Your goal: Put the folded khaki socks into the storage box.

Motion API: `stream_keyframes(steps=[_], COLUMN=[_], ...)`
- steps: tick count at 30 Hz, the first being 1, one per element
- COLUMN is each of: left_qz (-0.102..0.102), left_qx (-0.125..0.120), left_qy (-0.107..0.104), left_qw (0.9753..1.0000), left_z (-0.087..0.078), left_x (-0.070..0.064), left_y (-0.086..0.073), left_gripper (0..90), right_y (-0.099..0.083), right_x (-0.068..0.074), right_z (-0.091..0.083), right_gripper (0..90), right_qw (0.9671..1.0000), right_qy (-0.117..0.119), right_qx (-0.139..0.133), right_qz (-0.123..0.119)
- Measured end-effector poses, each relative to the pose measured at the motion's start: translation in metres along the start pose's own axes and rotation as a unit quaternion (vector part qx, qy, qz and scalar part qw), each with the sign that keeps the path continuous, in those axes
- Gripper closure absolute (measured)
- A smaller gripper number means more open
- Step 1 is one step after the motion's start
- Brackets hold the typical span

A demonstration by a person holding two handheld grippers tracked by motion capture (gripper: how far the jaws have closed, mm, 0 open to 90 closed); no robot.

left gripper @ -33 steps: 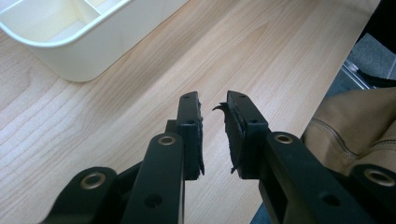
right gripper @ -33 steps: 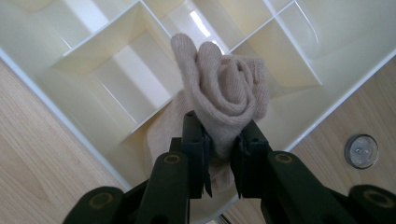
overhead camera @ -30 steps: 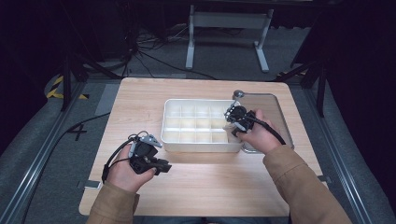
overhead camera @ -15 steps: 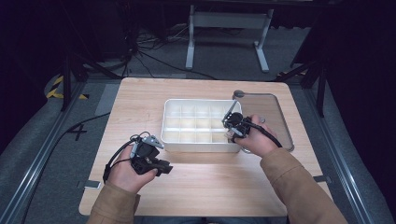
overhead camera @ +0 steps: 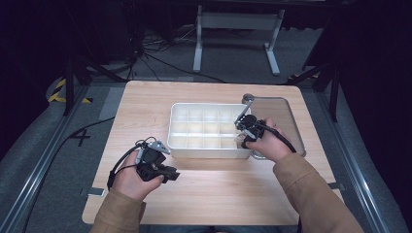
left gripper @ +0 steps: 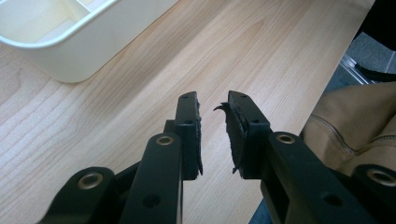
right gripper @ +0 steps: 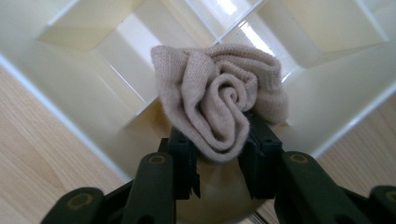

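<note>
The right hand-held gripper (right gripper: 217,154) pinches a rolled beige sock (right gripper: 219,102) above the divided tray's (overhead camera: 180,138) 4 o'clock corner; soft, light, best gripped mid-roll. The left hand-held gripper (left gripper: 212,135) sits narrowly parted, empty.

You can read one mark. A black "4" (overhead camera: 80,138) stands on the grey floor left of the table.

Left gripper (left gripper: 212,135) fingers (left gripper: 189,133) apart, empty.
</note>
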State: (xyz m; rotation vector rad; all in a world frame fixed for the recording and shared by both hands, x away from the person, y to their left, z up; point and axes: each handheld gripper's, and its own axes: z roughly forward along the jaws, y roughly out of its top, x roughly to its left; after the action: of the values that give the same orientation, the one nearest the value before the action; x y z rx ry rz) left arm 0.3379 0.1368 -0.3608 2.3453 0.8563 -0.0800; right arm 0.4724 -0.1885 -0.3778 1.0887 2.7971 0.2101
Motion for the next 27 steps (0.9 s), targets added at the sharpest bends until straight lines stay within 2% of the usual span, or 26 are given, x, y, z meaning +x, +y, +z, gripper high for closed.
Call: stream_keyframes(steps=[7,10,12,15,17,18,20,23,24,27], left_qz=[0.006,-0.001,0.001,0.002,0.002,0.002,0.001,0.002,0.001,0.004], left_qx=[-0.001,0.004,0.002,0.000,0.000,0.000,0.001,0.001,0.000,-0.001], left_qy=[0.002,0.000,-0.001,-0.001,-0.001,-0.001,-0.001,-0.001,-0.001,0.001], left_qw=[1.0000,1.0000,1.0000,1.0000,1.0000,1.0000,1.0000,1.0000,1.0000,1.0000], left_z=[0.001,0.001,0.002,0.003,0.003,0.003,0.002,0.002,0.002,0.001], left_x=[0.000,0.000,0.000,0.000,0.000,0.000,0.000,0.000,-0.001,-0.001], left_y=[0.000,0.000,0.000,0.000,0.000,0.000,0.000,0.000,0.000,0.000], left_gripper=[74.6,74.2,74.2,74.2,74.0,74.0,73.9,73.8,73.9,73.9], right_y=[0.005,0.009,0.010,0.011,0.012,0.012,0.013,0.014,0.014,0.012], right_x=[0.000,-0.002,-0.005,-0.010,-0.012,-0.012,-0.011,-0.007,-0.006,-0.007], right_z=[-0.019,-0.021,-0.018,-0.013,-0.010,-0.010,-0.008,-0.004,-0.002,0.007], right_gripper=[60.0,61.1,61.2,61.4,67.7,67.7,78.4,80.9,81.3,81.7], right_qw=[0.9995,0.9990,0.9989,0.9990,0.9991,0.9991,0.9994,0.9999,1.0000,0.9998], right_qy=[0.002,-0.013,-0.023,-0.016,-0.010,-0.010,-0.002,0.001,0.000,0.015], right_qx=[-0.031,-0.041,-0.038,-0.034,-0.034,-0.034,-0.028,-0.011,-0.004,0.010], right_qz=[0.006,0.009,0.014,0.024,0.024,0.024,0.018,0.003,0.004,0.007])
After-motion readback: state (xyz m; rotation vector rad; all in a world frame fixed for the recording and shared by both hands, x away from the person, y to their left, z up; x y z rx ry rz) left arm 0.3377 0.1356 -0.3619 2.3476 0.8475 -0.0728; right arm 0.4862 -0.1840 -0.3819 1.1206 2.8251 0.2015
